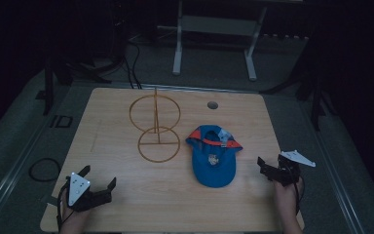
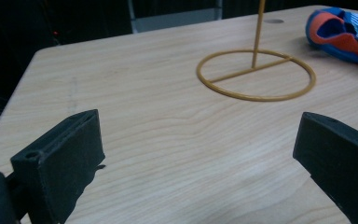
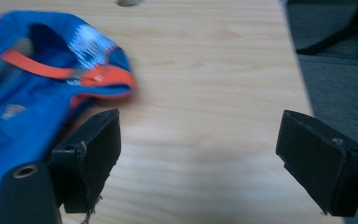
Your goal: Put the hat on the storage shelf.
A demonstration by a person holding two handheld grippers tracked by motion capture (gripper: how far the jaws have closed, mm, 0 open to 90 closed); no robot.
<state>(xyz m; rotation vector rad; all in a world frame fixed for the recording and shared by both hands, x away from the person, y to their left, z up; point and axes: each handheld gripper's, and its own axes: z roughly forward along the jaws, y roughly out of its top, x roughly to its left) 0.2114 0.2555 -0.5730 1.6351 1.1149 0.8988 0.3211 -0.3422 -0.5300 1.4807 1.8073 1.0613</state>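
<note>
I had both grippers spread wide and empty. The cap (image 1: 213,157) lay on the table (image 1: 117,195) between them, brim toward me, crown end away, just right of the wire stand (image 1: 157,127). My right gripper (image 1: 271,168) sat nearer it (cap off to its left); the left gripper (image 1: 100,181) was well apart.

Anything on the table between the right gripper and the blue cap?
No. In the high view, only bare wooden table separates the right gripper from the blue cap. The right gripper view agrees: its open jaws frame bare wood, the cap just beside one.
</note>
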